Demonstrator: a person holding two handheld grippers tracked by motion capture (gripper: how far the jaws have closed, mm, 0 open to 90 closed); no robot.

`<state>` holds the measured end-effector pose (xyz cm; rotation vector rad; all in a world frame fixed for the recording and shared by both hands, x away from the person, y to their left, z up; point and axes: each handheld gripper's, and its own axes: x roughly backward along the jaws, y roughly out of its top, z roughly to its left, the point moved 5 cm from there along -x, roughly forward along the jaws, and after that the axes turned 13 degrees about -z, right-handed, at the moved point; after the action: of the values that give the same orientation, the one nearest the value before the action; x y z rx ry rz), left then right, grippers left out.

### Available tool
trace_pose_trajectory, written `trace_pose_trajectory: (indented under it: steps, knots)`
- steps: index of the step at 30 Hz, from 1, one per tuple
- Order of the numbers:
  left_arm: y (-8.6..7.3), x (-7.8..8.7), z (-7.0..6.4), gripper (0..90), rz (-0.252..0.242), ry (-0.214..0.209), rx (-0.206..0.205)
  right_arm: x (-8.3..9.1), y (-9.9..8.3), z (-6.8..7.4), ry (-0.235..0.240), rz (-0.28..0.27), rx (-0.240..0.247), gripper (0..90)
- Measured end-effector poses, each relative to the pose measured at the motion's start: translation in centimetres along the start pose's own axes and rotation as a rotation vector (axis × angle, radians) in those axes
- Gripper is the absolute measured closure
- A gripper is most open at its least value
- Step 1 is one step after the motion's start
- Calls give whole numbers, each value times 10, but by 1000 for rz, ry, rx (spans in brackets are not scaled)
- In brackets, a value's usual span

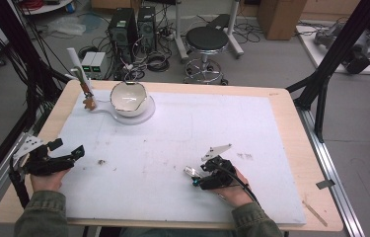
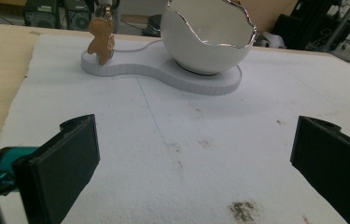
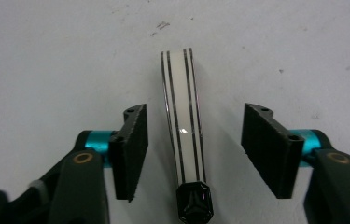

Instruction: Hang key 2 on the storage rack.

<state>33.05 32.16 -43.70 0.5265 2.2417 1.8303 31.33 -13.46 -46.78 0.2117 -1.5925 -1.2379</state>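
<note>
Right gripper (image 3: 191,144): jaws spread wide, one on each side of the stick, touching neither side of it; nothing is pinched.
Stick (image 3: 182,119): a narrow cream-white bar lying flat on the white mat, lengthwise between the right gripper's jaws and pointing away from the camera; in the high view it sits at the gripper's tip (image 1: 191,173), toward the near edge of the table, right of centre.
Stick, make: glossy, smooth, slightly curved along its length, with thin dark stripes running end to end; its near end carries a black faceted cap (image 3: 194,203) with a shiny, gem-like cut.
Left gripper (image 2: 193,163): jaws held far apart over bare mat, gripping nothing; in the high view it rests near the left edge of the table (image 1: 66,150).
Jaw pads: flat black slabs with a matte, rubbery look, fixed on teal mounts.
Mat (image 1: 182,148): white foam sheet covering most of the table, grainy surface, a few brown stains, ragged left edge.
Table (image 1: 296,143): pale wood, rounded corners.
Bowl (image 2: 207,35): white, glossy, egg-shell shape with a jagged rim edged in metal; it stands on a white pear-shaped base (image 2: 163,70) near the far left corner of the mat.
Figure (image 2: 101,39): small brown gingerbread-man shape, upright on the narrow end of that base.
</note>
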Motion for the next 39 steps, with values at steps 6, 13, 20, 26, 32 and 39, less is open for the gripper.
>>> trace_pose_trajectory:
  steps: [6,13,20,26,32,39]
  knots:
    - [0,0,0,17,1,-1,-1,4,1,1,-5,18,28,569]
    - [0,0,0,17,1,-1,-2,1,0,3,-8,70,70,654]
    - [0,0,0,17,1,-1,-1,1,0,3,-15,73,76,746]
    - [0,0,0,17,2,-1,-2,2,1,4,-12,63,63,749]
    - [0,0,0,17,3,-1,-1,7,7,4,31,-5,13,749]
    - [0,0,0,17,4,-1,-2,14,16,3,65,-78,-46,750]
